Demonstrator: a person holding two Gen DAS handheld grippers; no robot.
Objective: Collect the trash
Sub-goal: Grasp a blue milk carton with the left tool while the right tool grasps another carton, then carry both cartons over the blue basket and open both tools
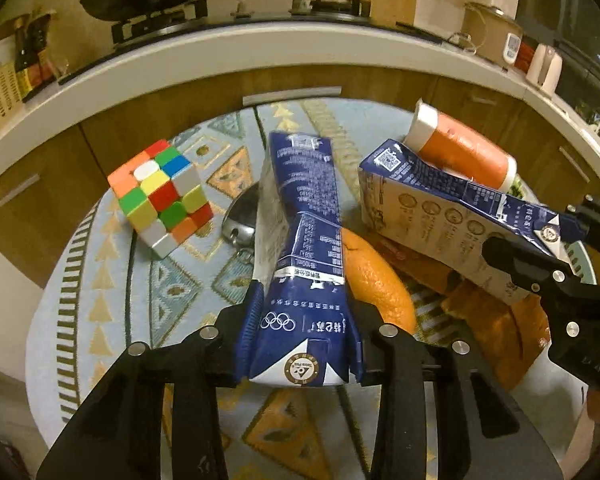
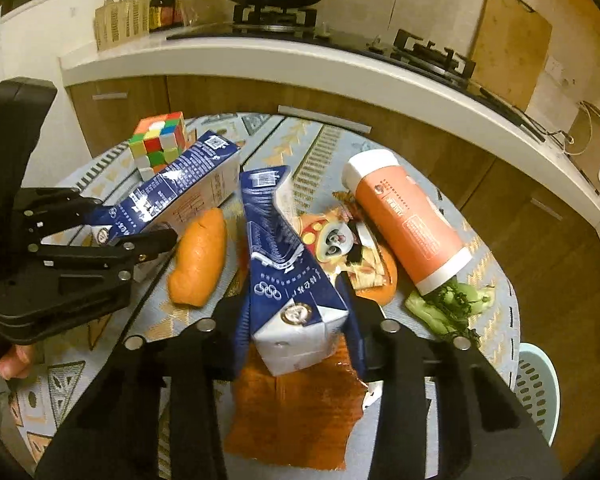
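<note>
Two crumpled blue-and-white milk cartons are held above a round table. In the left wrist view my left gripper (image 1: pixel 304 320) is shut on the bottom end of one carton (image 1: pixel 304 184), which points away from me. At the right, my right gripper (image 1: pixel 548 232) clamps the end of the other carton (image 1: pixel 432 208). In the right wrist view my right gripper (image 2: pixel 300 316) grips its carton (image 2: pixel 272 220) with both pads pressing its sides. The left gripper (image 2: pixel 128 224) shows at the left, closed on its carton (image 2: pixel 188 172).
On the patterned tablecloth (image 1: pixel 100 300) lie a Rubik's cube (image 1: pixel 160 196), a metal spoon (image 1: pixel 240 216), an orange (image 1: pixel 376 280), an orange bottle (image 2: pixel 408 220), a cartoon wrapper (image 2: pixel 332 236), a green vegetable (image 2: pixel 448 304) and an orange bag (image 2: pixel 296 412). A pale blue basket (image 2: pixel 540 392) stands beyond the table's right edge.
</note>
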